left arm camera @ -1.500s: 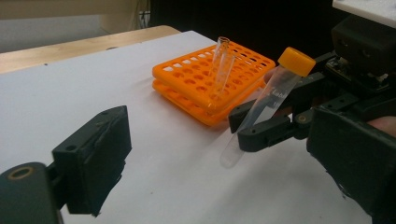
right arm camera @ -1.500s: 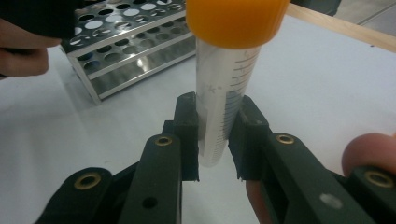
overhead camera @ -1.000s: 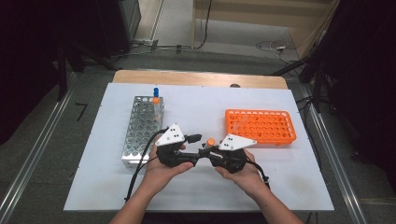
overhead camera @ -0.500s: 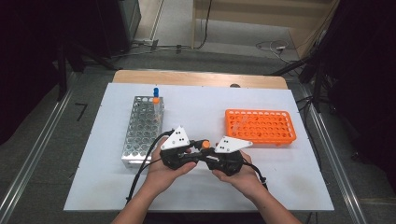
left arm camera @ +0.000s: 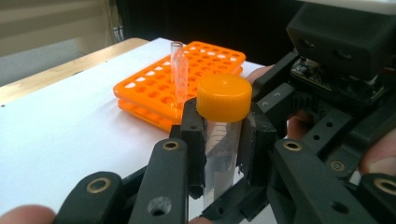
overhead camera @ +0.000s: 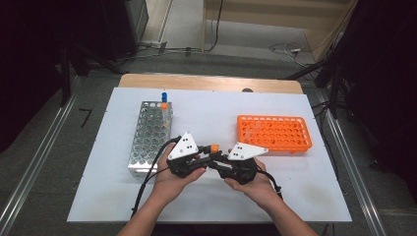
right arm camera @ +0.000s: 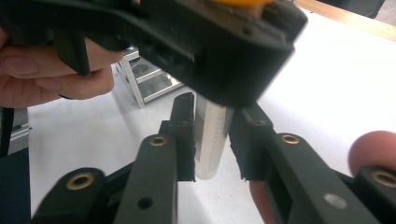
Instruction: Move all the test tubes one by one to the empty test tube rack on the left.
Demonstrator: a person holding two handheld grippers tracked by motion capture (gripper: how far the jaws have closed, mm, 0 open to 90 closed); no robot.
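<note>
Near the front of the white table [overhead camera: 206, 113], 2 hands hold 2 grippers nose to nose: the left gripper [overhead camera: 196, 160] and the right gripper [overhead camera: 221, 161] meet at a tube with an orange cap [overhead camera: 214, 147] — the cap shows between their grey plates. The left jaws have just been closing. A metal rack [overhead camera: 147, 142] lies to the left, with 1 orange-capped and 1 blue-capped tube [overhead camera: 164, 101] at its far end — an orange rack [overhead camera: 275, 133] lies to the right.

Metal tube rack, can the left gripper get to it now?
Probably yes: the metal tube rack lies beside the left gripper, nothing between, though its fingers have just closed on the orange-capped tube.
</note>
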